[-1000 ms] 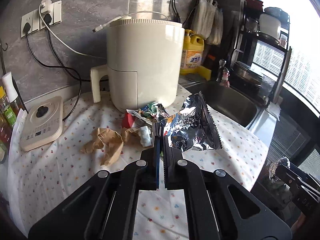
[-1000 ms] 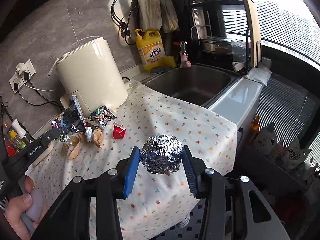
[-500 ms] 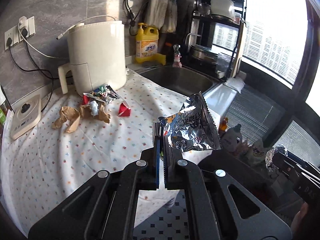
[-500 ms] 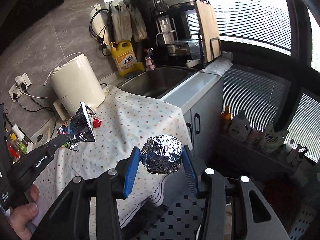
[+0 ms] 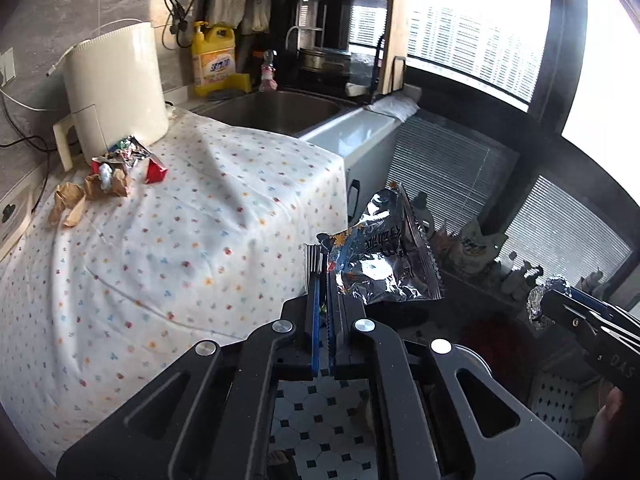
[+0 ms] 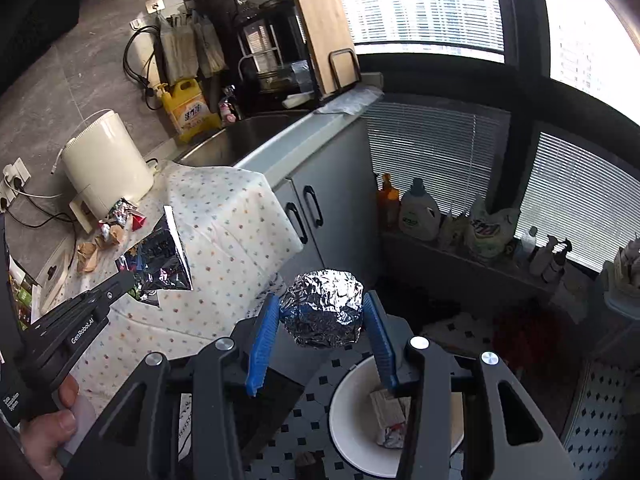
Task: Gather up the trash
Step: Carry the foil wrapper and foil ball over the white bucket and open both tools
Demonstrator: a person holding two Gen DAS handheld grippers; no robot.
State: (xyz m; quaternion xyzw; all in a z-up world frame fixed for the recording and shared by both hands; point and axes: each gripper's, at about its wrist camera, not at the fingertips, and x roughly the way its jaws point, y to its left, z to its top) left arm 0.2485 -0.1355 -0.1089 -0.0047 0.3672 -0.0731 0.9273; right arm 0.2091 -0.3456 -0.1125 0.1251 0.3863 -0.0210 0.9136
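My left gripper [image 5: 321, 258] is shut on a silver snack bag [image 5: 386, 258], held in the air past the counter's edge; the bag also shows in the right wrist view [image 6: 162, 258]. My right gripper [image 6: 322, 312] is shut on a crumpled foil ball [image 6: 324, 308], held above the floor. A white bin [image 6: 356, 412] with crumpled trash inside stands on the tiled floor just below the right gripper. More trash lies on the counter cloth: brown paper scraps [image 5: 76, 196], a red wrapper [image 5: 155, 170] and shiny wrappers [image 5: 126, 150].
A cream appliance [image 5: 116, 84] stands at the back of the cloth-covered counter [image 5: 180, 248]. A sink [image 5: 276, 108], a yellow detergent bottle [image 5: 212, 62] and a dish rack lie beyond. Cabinet doors [image 6: 320, 208] and bottles on a low ledge [image 6: 420, 212] flank the bin.
Both grippers have swung right, off the counter and out over the floor, each still holding its item. The white bin has come into the right wrist view.
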